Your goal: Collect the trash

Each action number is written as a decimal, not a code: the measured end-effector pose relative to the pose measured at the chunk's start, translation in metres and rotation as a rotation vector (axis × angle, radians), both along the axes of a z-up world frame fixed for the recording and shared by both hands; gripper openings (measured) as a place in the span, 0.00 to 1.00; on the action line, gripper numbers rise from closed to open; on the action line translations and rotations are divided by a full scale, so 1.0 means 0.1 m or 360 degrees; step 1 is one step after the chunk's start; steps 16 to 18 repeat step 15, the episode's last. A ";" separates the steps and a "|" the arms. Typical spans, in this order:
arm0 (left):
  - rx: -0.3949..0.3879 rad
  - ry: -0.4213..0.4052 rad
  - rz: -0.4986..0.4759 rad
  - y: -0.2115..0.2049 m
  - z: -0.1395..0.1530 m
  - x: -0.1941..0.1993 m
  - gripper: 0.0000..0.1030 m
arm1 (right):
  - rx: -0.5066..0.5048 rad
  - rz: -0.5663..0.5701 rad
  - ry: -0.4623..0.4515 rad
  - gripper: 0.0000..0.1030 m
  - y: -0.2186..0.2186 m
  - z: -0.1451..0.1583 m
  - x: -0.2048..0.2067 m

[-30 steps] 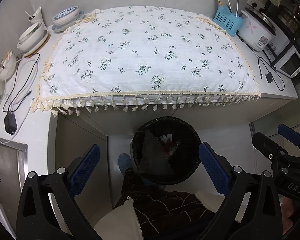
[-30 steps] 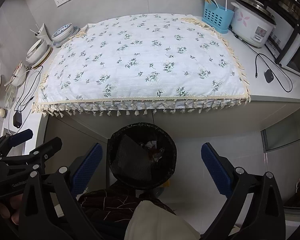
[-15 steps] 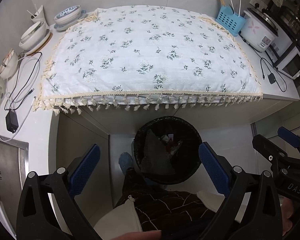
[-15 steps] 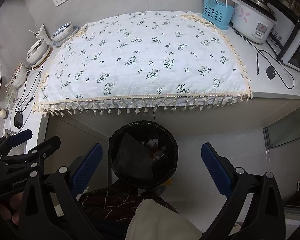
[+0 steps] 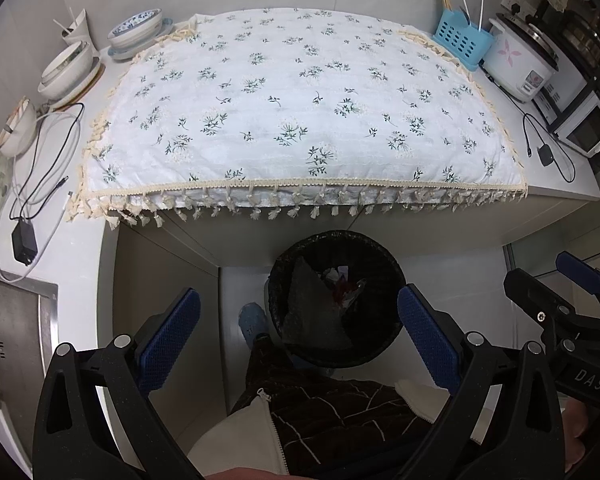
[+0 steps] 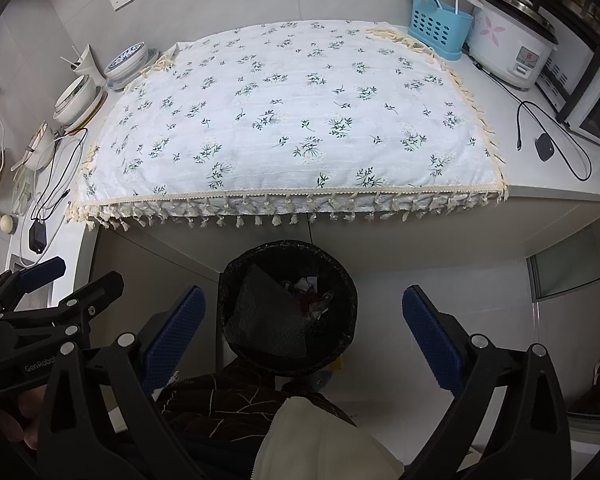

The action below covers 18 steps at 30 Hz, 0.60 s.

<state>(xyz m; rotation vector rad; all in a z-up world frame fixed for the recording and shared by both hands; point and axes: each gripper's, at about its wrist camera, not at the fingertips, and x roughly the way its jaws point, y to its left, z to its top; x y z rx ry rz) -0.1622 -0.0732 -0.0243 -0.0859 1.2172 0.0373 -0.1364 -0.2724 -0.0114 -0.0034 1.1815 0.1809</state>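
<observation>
two views, both looking down over the worktop edge:
left wrist: left gripper (image 5: 298, 334) fingers spread wide, holding nothing; black bin (image 5: 335, 298) with trash (image 5: 342, 280) on the floor below the floral cloth (image 5: 300, 104).
right wrist: right gripper (image 6: 304, 332) fingers wide apart, empty; bin between them, under the worktop (image 6: 548, 168).

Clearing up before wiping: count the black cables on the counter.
2. One ends in the adapter left of the floral cloth; the other ends in the puck right of it, near the rice cooker. More could lie under the cloth.
</observation>
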 end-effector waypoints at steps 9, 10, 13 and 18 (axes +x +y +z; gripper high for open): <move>-0.0025 -0.0002 -0.0011 -0.01 0.00 0.01 0.94 | -0.0006 0.0005 0.0001 0.92 0.01 0.00 0.00; -0.0024 -0.0001 -0.0010 -0.02 0.00 0.02 0.94 | -0.0006 0.0004 0.0001 0.92 0.01 0.00 0.00; -0.0019 -0.0004 -0.0008 -0.02 0.00 0.02 0.94 | -0.0007 0.0009 0.0002 0.92 0.00 0.00 0.01; -0.0012 -0.0008 0.0000 -0.01 0.00 0.01 0.94 | -0.0008 0.0014 0.0005 0.92 -0.01 -0.01 0.02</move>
